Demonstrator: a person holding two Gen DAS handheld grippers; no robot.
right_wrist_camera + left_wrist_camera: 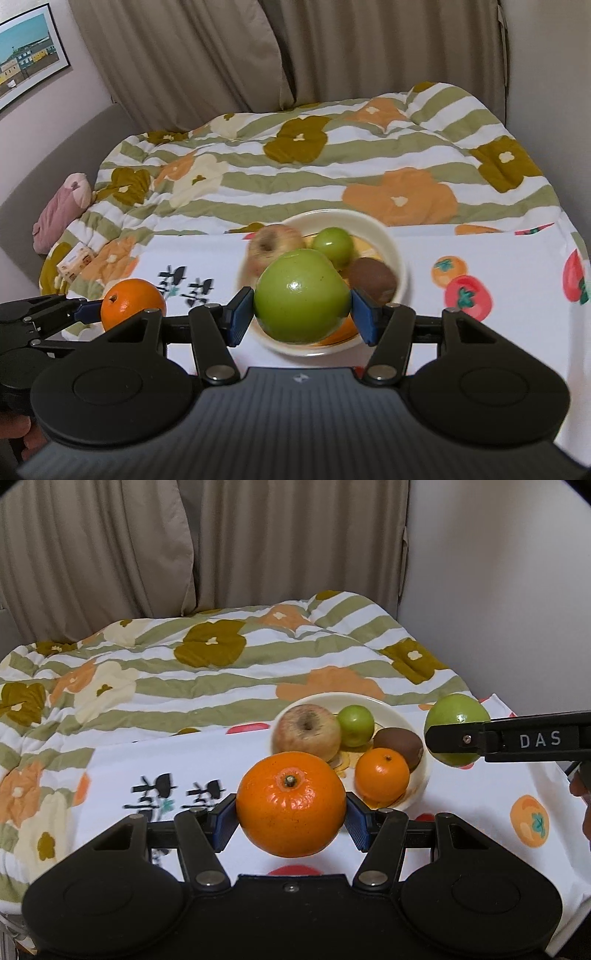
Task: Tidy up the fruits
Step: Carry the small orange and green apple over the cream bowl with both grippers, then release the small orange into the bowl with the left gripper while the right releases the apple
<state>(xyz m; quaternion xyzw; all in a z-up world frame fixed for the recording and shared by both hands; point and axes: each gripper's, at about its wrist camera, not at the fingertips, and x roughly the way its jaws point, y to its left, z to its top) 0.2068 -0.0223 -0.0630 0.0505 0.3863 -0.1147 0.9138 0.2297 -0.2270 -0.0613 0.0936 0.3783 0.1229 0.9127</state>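
both hands are loaded: the left claw (291,814) is clamped on a big orange (291,805), its blue pads pressed to the fruit's two sides, and the right claw (302,308) is pinching a large green apple (302,295) the same way, both lifted clear of the cloth. the white bowl (417,775) sits just ahead, already holding a blotchy reddish apple (306,731), a small green apple (356,725), a kiwi (400,746) and a small orange (382,773). it looks to me like the drop-in step, and the bowl is fairly full, so i'd bring one fruit in at a time, lower it into whatever gap shows rather than onto the small orange at the near rim, and only ease the pads apart once the fruit is resting on something; round fruit let go from height could roll out or knock a neighbour over the low rim. the apple seems the nearer of the two, hanging right over the bowl in the right view. the bowl stands on a white tablecloth (480,805) printed with persimmons, tomatoes and black characters; whether a tabletop lies under it i can't tell. behind is a bed with a striped flower quilt (221,672), beige curtains (258,535), a framed picture (26,55) on the wall and a pink cushion (59,210).
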